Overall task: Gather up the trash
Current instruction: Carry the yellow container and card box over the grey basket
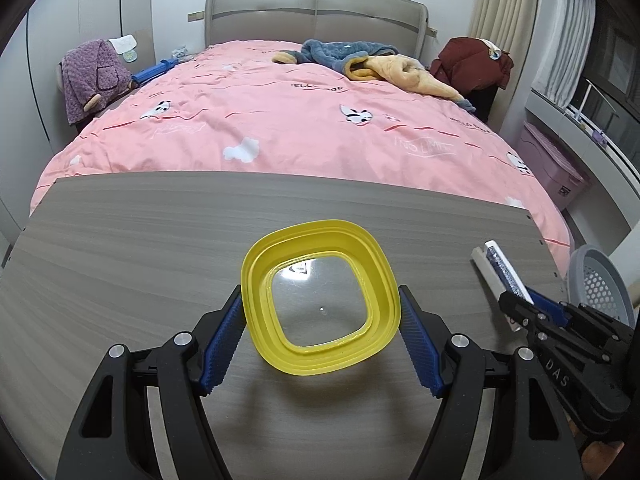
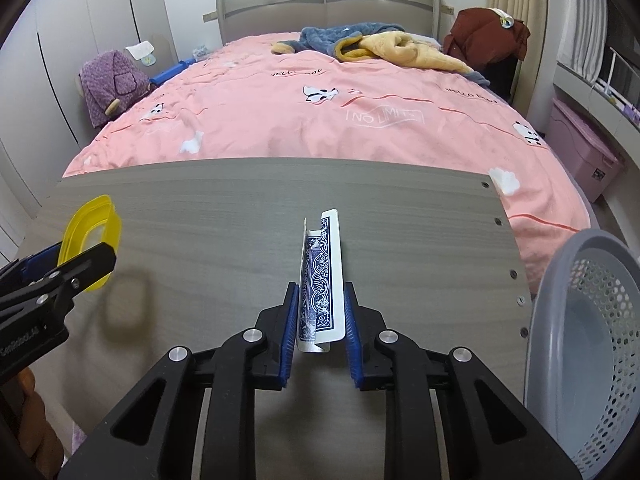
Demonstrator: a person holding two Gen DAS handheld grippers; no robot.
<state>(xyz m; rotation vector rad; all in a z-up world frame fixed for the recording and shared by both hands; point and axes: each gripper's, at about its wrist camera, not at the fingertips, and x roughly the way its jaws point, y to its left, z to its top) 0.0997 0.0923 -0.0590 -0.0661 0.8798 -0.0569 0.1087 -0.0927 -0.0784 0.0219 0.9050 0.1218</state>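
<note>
Both pieces of trash were in our grip, neither yet in the basket.

Our left gripper [image 1: 322,336] was clamped on the yellow lid [image 1: 322,300], its clear window tilted toward the camera and lifted off the grey wooden board [image 1: 140,248], a shadow beneath it. Our right gripper [image 2: 322,328] pinched the folded playing-card box [image 2: 322,276] on edge, also raised above the board. The grey perforated basket [image 2: 584,340] stood just beside the board's right end and looked empty as far as we could see inside. We judged the pick-up done for both items; carrying them over and dropping them in remained. Beyond lay the pink bed [image 2: 320,120].
</note>
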